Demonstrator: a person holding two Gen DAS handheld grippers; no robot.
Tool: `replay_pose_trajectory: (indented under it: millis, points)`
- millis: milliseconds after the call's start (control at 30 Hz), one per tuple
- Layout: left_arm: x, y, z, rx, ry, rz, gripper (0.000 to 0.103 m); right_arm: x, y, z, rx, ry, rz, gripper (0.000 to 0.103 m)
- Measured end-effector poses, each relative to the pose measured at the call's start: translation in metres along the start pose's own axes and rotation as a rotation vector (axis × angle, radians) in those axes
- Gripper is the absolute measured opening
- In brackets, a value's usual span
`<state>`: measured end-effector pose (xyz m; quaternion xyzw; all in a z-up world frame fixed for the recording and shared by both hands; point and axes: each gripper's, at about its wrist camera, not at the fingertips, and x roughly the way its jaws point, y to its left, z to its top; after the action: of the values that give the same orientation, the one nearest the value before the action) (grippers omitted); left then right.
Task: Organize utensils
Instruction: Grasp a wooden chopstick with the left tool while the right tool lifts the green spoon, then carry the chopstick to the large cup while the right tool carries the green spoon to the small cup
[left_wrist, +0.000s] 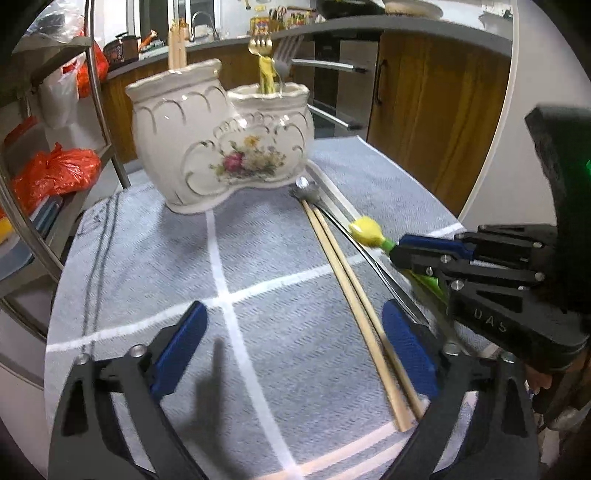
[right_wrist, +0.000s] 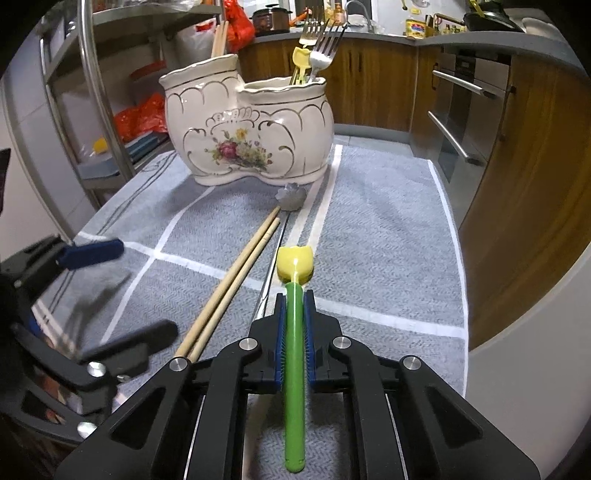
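Note:
A white ceramic holder (left_wrist: 221, 147) (right_wrist: 247, 136) with a flower print stands at the back of the grey cloth. Forks (right_wrist: 325, 40) stick out of its lower compartment, and wooden sticks (left_wrist: 177, 48) out of the taller one. My right gripper (right_wrist: 294, 299) (left_wrist: 399, 254) is shut on the green handle of a yellow tulip-headed utensil (right_wrist: 295, 332) (left_wrist: 365, 230). A pair of chopsticks (left_wrist: 354, 295) (right_wrist: 236, 284) lies on the cloth beside a metal utensil (left_wrist: 308, 188) (right_wrist: 291, 197). My left gripper (left_wrist: 294, 310) (right_wrist: 129, 291) is open, with the near chopstick ends by its right finger.
A metal rack (left_wrist: 99, 92) with orange bags (left_wrist: 59, 170) stands left of the table. Wooden cabinets (right_wrist: 517, 184) and oven handles (right_wrist: 454, 144) lie to the right, past the curved table edge (right_wrist: 491, 354). The grey striped cloth (left_wrist: 147, 258) covers the table.

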<state>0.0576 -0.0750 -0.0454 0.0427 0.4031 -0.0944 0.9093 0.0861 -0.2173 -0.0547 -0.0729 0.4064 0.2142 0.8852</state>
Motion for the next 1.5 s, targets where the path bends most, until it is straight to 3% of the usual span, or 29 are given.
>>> replay_pose_trajectory:
  millis: [133, 300, 400, 500, 567, 600, 900, 1300, 1500]
  points:
    - [0.007, -0.006, -0.003, 0.009, 0.037, 0.019, 0.078, -0.005, 0.001, 0.000, -0.009, -0.016, 0.007, 0.010]
    - [0.010, -0.009, 0.000, 0.009, 0.054, 0.034, 0.074, -0.009, 0.001, 0.000, -0.009, -0.031, 0.016, 0.010]
    - [0.015, -0.013, 0.006, 0.020, 0.063, 0.037, 0.064, -0.009, 0.000, -0.001, -0.004, -0.036, 0.019, 0.010]
    - [0.018, -0.012, 0.013, 0.011, 0.072, 0.022, 0.041, -0.011, 0.000, -0.001, -0.007, -0.039, 0.021, 0.010]
    - [0.018, -0.011, 0.015, 0.022, 0.079, 0.012, 0.012, -0.013, -0.001, -0.002, -0.006, -0.044, 0.022, 0.010]
    - [0.018, -0.009, 0.015, 0.033, 0.081, 0.009, 0.007, -0.014, -0.001, -0.002, -0.005, -0.046, 0.022, 0.010]
    - [0.003, 0.019, 0.008, 0.095, 0.089, -0.015, 0.006, -0.019, -0.004, -0.003, 0.002, -0.074, 0.028, 0.010]
    - [-0.020, 0.043, 0.001, 0.110, -0.085, -0.078, 0.006, -0.026, -0.001, 0.001, 0.010, -0.133, 0.038, 0.010]
    - [-0.040, 0.050, 0.004, 0.123, -0.241, -0.085, 0.006, -0.036, -0.001, 0.009, 0.016, -0.202, 0.046, 0.010]
